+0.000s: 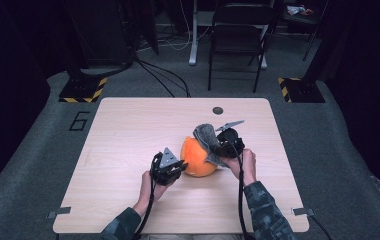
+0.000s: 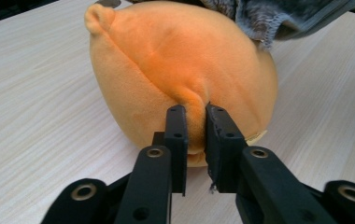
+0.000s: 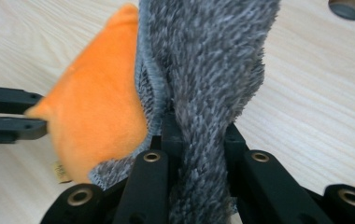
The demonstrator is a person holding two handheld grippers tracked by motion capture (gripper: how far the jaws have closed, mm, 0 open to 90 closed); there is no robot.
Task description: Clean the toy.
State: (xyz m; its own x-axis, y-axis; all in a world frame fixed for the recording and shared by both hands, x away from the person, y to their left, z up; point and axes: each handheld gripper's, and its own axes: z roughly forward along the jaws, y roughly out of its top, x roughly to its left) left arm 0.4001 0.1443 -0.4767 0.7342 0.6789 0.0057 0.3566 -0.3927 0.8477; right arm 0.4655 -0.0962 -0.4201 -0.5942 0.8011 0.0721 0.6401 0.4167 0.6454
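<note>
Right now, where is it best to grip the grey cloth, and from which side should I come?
Probably the bunched fold of the grey cloth hanging beside the orange plush, from the table's right: the pile gathers narrow there, and the right gripper already pinches it.

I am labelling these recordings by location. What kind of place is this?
Probably a lab or studio set up for recording, not a home: a bare wooden table on grey carpet, hazard-striped stand bases, loose cables and a folding chair behind.

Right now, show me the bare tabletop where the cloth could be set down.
Bare wood lies left of the round orange plush toy toward the light wooden table's left edge, and along its far edge. Crowded: around the toy, the fuzzy grey cloth and both hands.
</note>
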